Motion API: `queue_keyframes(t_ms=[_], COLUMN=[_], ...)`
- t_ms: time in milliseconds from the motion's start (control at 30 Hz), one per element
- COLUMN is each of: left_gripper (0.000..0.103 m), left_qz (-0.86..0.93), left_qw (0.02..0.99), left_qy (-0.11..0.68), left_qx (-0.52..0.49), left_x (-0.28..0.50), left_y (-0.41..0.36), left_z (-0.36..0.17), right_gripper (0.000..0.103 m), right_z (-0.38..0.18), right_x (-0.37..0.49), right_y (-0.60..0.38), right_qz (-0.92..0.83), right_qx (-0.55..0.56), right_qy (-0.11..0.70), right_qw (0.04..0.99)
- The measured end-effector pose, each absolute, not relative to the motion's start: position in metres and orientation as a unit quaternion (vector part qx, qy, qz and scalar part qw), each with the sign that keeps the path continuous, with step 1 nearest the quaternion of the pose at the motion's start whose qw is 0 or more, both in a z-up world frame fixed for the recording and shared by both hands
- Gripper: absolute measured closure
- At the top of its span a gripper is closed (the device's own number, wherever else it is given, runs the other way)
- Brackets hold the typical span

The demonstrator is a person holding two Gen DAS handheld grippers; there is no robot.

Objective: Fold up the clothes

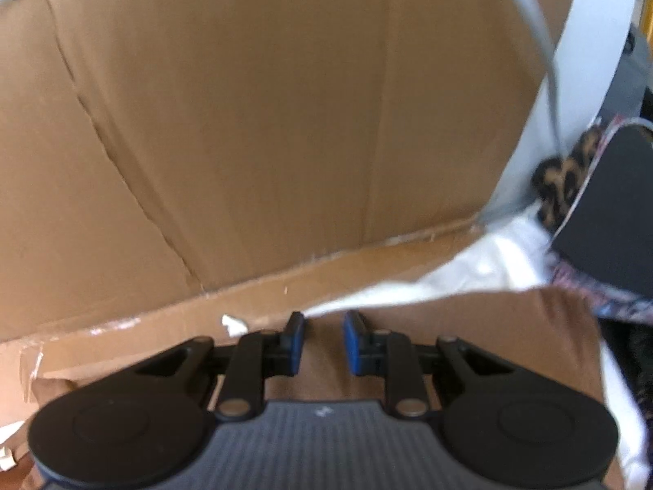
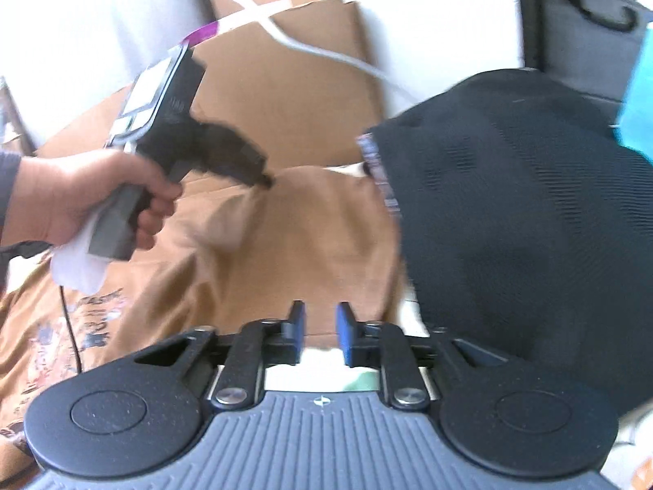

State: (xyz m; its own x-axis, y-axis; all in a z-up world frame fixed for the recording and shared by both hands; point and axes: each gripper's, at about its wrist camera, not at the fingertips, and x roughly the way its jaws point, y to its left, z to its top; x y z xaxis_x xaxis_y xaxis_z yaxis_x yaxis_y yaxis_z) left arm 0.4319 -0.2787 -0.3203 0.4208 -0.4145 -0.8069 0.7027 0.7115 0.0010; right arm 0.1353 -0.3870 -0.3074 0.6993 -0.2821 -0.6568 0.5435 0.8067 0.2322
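brown t-shirt (image 2: 294,220): lying on flattened cardboard (image 2: 285,94), one part being pinched and lifted by the left tongs (image 2: 267,179). right tongs (image 2: 320,332): hovering narrowly parted, gripping nothing, beside a black garment (image 2: 530,212).

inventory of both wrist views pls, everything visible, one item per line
brown T-shirt: 1, tan with a printed graphic, spread under both hand-held grippers
cardboard sheet: 1, brown, creased, behind the shirt
black garment: 1, ribbed black, right of the shirt
white cloth: 1, white, between the cardboard and the shirt's far edge
leopard-print fabric: 1, tan and black, far right of the left wrist view
white cable: 1, white, across the cardboard
teal item: 1, teal, right edge, blurred
left hand-held gripper: 1, black and grey, tip at a shirt edge, looks pinched
right hand-held gripper: 1, black, blue pads, open
hand: 1, holding the left handle
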Motion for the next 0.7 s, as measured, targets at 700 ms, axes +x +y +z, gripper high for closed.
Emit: queue_keyframes(t_ms=[700], left_gripper=[0.079], left_qz=[-0.436], left_qw=[0.786], left_qy=[0.403], left_qx=[0.175], left_x=[0.362], left_y=[-0.348], left_z=[-0.336], right_gripper=[0.071], right_z=[-0.308], right_x=[0.13], right_y=[-0.39], right_qz=[-0.213], right_qx=[0.192], right_qy=[0.328], right_qw=[0.9])
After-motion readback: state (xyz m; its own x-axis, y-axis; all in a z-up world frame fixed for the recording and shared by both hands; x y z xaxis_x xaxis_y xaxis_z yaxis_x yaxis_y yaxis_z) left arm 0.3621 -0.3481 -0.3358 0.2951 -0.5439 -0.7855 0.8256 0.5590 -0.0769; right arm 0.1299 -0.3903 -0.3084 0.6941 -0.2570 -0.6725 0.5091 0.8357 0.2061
